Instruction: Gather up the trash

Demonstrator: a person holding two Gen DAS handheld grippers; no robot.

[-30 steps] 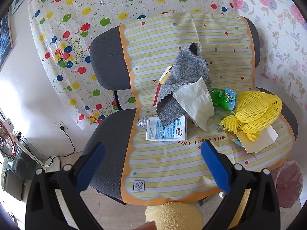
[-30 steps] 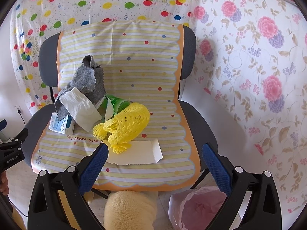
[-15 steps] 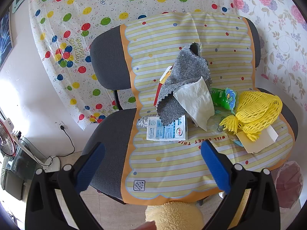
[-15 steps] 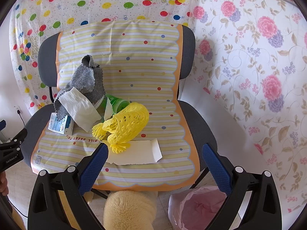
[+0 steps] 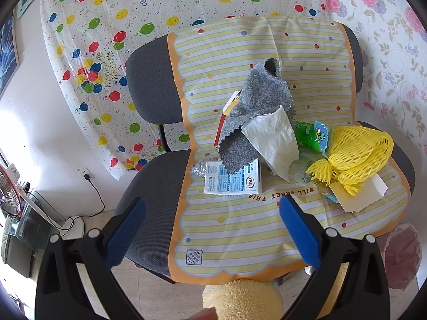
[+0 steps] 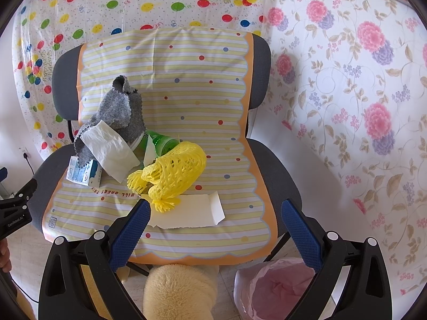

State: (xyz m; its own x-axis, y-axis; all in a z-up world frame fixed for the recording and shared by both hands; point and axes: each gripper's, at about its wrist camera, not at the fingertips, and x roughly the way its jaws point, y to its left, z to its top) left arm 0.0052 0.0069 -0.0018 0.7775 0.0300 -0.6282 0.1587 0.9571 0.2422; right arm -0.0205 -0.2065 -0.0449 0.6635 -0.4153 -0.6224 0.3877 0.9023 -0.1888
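Trash lies on a striped yellow mat (image 5: 240, 229) (image 6: 202, 117) over a grey chair seat. There is a grey felt scrap (image 5: 256, 112) (image 6: 117, 112), a white tissue (image 5: 275, 138) (image 6: 112, 149), a flattened blue-and-white carton (image 5: 229, 181) (image 6: 82, 173), a green wrapper (image 5: 309, 136) (image 6: 165, 144), a yellow foam net (image 5: 355, 154) (image 6: 173, 173) and a cream card (image 5: 357, 194) (image 6: 194, 210). My left gripper (image 5: 210, 229) is open and empty, held in front of the carton. My right gripper (image 6: 216, 229) is open and empty, held in front of the card.
A bin with a pink bag (image 6: 277, 288) (image 5: 400, 256) stands on the floor by the chair's front right corner. A fluffy yellow thing (image 6: 178, 293) (image 5: 240, 301) sits low in the foreground. A fan (image 5: 10, 186) and cable are at the left.
Both grippers have stayed open and almost still. The right view has shifted very slightly.
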